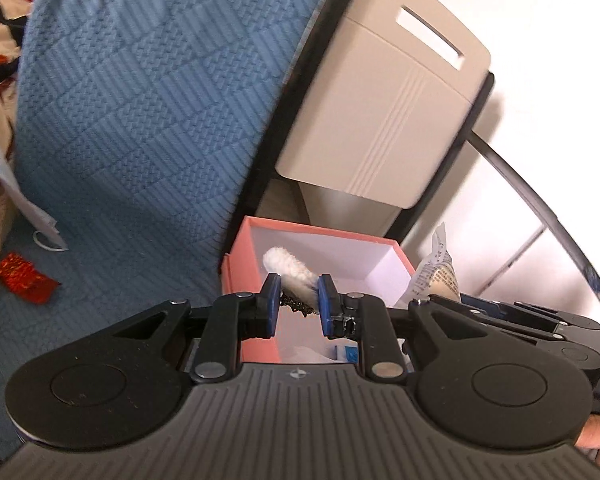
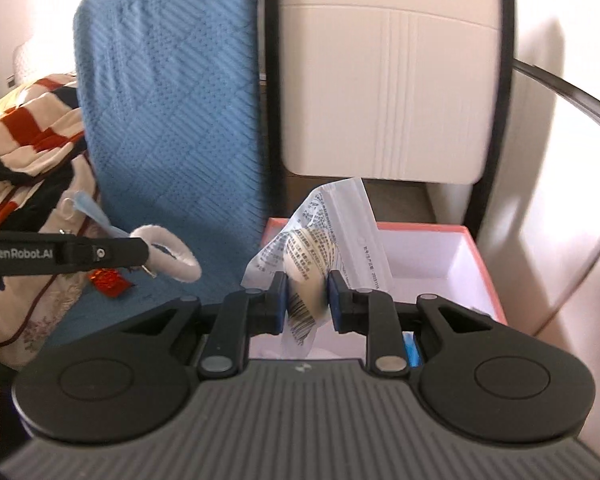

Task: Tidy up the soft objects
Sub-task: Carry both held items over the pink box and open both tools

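Both grippers carry loads: the left gripper (image 1: 298, 300) pinches a white fluffy toy (image 1: 288, 270), the right gripper (image 2: 308, 300) a printed plastic packet (image 2: 312, 240), over the pink box (image 2: 488, 280). Neither is dropped yet; a red packet (image 1: 24, 278) waits on the bedspread (image 1: 140, 120).

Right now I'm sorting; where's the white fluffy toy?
Left wrist view: the white fluffy toy is clamped in the left tongs, above the pink box beside the blue bedspread.

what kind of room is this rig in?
Likely a bedroom: a blue quilted bedspread covers a bed, a striped red, white and black blanket lies bunched on it, and a beige bedside cabinet stands alongside.
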The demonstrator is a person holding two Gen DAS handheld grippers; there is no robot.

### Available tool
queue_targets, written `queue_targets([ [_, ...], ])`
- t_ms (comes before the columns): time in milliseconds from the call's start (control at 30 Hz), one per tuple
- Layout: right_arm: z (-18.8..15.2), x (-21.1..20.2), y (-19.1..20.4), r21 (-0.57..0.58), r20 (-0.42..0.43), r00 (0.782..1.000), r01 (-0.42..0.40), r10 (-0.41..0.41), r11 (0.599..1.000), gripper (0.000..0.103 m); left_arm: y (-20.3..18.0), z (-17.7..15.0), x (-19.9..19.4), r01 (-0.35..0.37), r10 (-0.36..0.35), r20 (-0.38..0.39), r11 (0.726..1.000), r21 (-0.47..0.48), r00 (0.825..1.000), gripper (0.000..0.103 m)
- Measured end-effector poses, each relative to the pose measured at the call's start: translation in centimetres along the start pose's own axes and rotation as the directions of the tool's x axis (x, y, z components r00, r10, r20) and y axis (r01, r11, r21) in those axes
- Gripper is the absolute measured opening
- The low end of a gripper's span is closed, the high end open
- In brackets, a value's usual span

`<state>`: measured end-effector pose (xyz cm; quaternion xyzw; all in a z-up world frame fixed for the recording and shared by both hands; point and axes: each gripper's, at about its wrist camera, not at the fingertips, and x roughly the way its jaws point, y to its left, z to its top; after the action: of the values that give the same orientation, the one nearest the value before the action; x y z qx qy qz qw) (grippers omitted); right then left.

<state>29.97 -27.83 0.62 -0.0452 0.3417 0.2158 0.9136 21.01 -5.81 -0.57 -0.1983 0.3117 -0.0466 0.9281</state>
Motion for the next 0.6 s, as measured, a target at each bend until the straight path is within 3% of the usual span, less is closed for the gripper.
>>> queue_targets([
  [600, -6.3, 3.0, -8.5, 0.084, -0.129, 0.990, 0.074, -0.063, 0.994, 0.027, -5.0, -4.1, 7.8, 0.019, -0.008, -0.155, 0.998, 0.068, 0.988, 0.024],
])
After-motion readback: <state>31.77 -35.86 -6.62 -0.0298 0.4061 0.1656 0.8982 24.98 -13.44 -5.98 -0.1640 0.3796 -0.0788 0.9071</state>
